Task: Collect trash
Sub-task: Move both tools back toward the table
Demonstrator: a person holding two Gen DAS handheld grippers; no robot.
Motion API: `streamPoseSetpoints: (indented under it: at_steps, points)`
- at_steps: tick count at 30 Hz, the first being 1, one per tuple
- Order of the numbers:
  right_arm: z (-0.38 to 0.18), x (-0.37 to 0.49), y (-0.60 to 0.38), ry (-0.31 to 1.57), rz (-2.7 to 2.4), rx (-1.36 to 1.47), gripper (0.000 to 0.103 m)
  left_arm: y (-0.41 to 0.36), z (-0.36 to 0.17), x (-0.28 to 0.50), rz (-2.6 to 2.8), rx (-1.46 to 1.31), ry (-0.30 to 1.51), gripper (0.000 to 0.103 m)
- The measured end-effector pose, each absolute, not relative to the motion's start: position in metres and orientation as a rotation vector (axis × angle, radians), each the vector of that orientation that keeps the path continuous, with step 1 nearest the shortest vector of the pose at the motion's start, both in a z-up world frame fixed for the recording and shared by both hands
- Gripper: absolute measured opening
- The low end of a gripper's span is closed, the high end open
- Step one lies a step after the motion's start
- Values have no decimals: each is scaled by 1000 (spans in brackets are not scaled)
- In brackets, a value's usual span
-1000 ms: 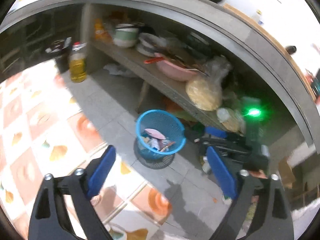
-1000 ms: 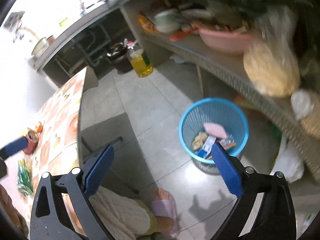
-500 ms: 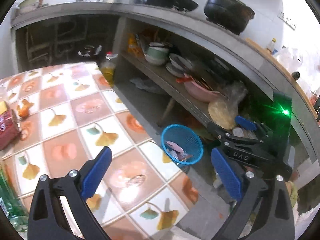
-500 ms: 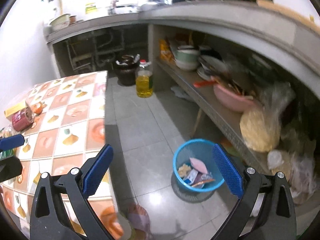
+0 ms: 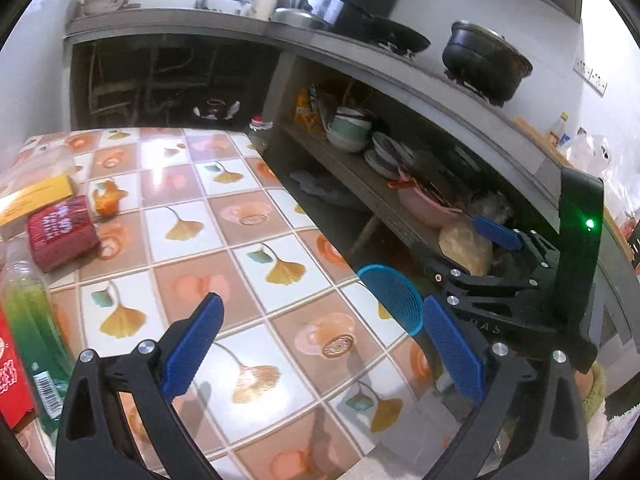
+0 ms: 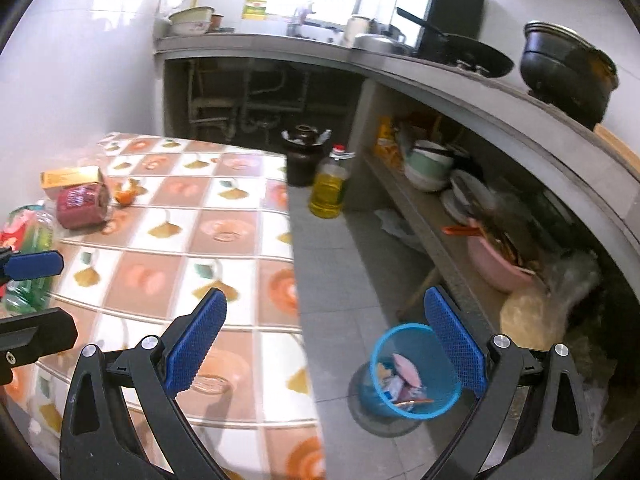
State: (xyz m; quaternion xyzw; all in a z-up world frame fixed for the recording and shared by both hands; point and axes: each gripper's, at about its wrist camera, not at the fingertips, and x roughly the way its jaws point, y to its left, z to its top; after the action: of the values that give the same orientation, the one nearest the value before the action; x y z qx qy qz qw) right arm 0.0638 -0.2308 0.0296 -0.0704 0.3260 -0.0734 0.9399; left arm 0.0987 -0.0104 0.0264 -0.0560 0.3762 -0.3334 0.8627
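Left gripper [image 5: 320,344]: jaws spread wide with nothing between the 2 blue pads, hovering over the tiled table [image 5: 248,264].
Right gripper [image 6: 324,340]: also wide apart and empty, above the table's right edge and the floor; in the left view it shows at 3 o'clock, with the letters "AS" legible on its black body, the start of the word cut off by a pad.
Blue trash basket [image 6: 412,368]: on the grey floor at 5 o'clock of the right view, beside the table; wrappers lie inside, their print too small to read. A pad hides part of its rim; in the left view only its upper rim peeks past the table edge.
Green bottle [image 5: 28,320]: at 9 o'clock near the table's left side, its base cut off by the frame; the barcode label is unreadable.
Red packet [image 5: 10,372]: at 8 o'clock, mostly cropped, white characters not legible.
Red can [image 5: 60,232]: lying on its side at 10 o'clock, lettering blurred.
Yellow box [image 5: 36,196]: just behind the can, text too faint.
Orange scrap [image 5: 106,200]: right of the can, kind unclear.
Oil bottle [image 6: 330,188]: on the floor at 12 o'clock, beyond the table.
Black pot [image 6: 568,68]: on the counter at 2 o'clock.
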Motion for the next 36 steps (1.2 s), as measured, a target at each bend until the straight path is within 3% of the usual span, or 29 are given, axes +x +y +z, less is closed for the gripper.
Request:
streamPoseSetpoints:
  at_steps: [24, 34, 36]
  points:
    - [27, 75, -179, 648, 97, -15, 95, 107, 25, 53, -540, -119, 644, 97]
    - [17, 87, -157, 742, 244, 68, 95, 152, -1, 81, -360, -227, 735, 97]
    - [13, 88, -156, 761, 250, 79, 95, 159, -8, 95, -313, -254, 768, 93]
